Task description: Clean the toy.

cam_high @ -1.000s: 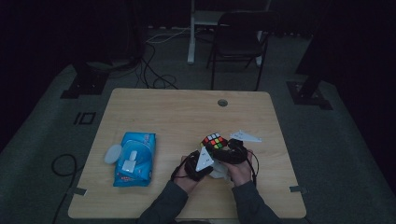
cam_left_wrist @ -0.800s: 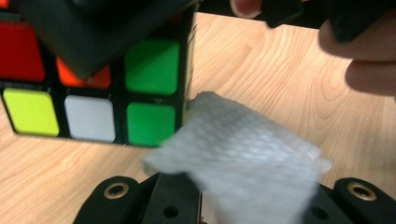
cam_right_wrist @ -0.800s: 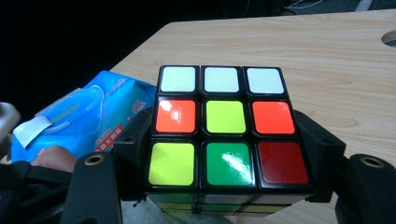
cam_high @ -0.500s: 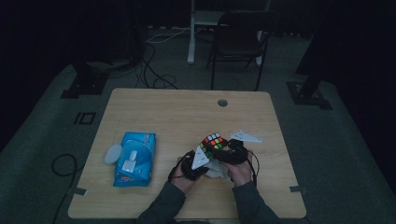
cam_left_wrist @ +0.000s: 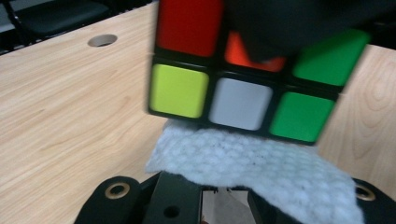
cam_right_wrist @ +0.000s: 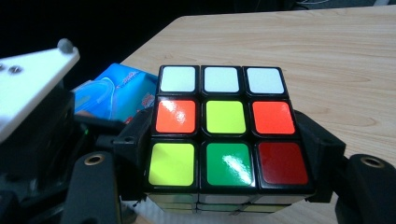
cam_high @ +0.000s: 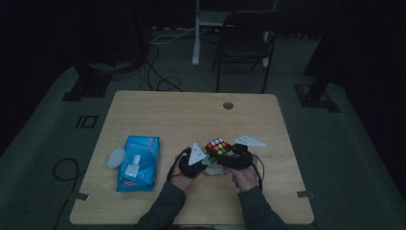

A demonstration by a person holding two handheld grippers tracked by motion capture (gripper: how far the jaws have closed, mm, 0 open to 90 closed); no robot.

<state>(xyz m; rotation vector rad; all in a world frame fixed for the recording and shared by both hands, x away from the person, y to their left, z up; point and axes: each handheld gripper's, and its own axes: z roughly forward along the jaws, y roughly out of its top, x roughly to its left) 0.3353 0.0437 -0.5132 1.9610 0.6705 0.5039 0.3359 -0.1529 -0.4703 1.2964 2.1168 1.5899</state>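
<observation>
High view: both grippers meet near the table's (cam_high: 158, 110) near edge, cube (cam_high: 218, 146) between them. Left gripper (cam_left_wrist: 224, 198) view: jaws clamp a wipe (cam_left_wrist: 261, 170) under the cube (cam_left_wrist: 247, 79). Right gripper (cam_right_wrist: 224, 163) view: jaws clamp the cube (cam_right_wrist: 219, 126); best held steady while wiping firmly.

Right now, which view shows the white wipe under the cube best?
The left gripper view: the wipe lies large and textured across the left claw, just below the cube. The high view shows a small pale patch; the right gripper view, barely an edge.
</observation>
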